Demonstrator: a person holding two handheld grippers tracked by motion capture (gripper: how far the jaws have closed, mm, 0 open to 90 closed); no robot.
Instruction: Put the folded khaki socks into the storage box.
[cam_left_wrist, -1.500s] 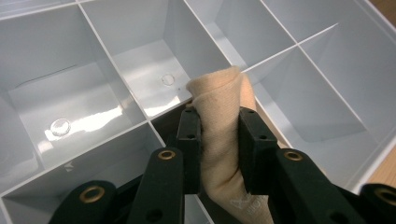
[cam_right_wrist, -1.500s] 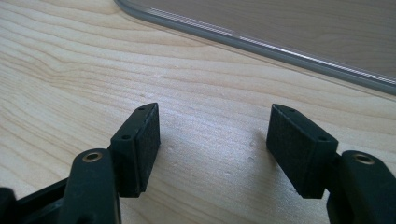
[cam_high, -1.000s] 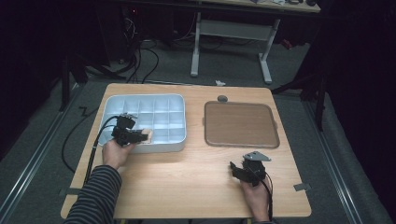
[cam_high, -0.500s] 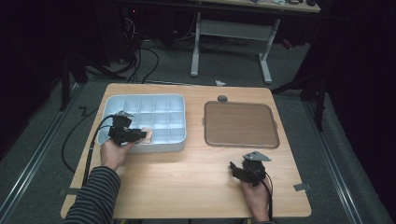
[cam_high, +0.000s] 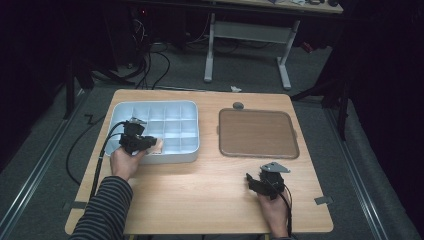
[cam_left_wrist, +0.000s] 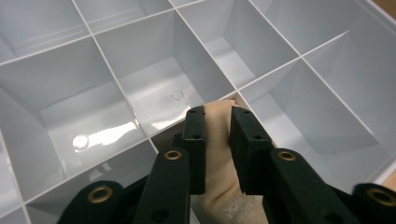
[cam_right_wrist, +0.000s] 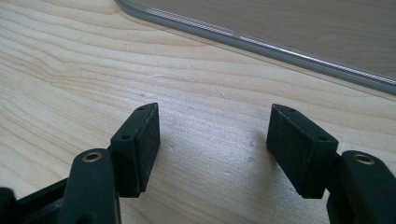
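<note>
Up close, left hand-held gripper (cam_left_wrist: 218, 116) pinches beige piece (cam_left_wrist: 219, 158).

Faint embossed lettering on the beige piece (cam_left_wrist: 219, 186) is too blurred to read.

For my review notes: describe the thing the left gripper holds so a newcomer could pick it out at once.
On the wooden table, find the pale divided tray at its left. At its near edge, the left gripper pinches a beige block, the sole tan thing among white compartments.
</note>
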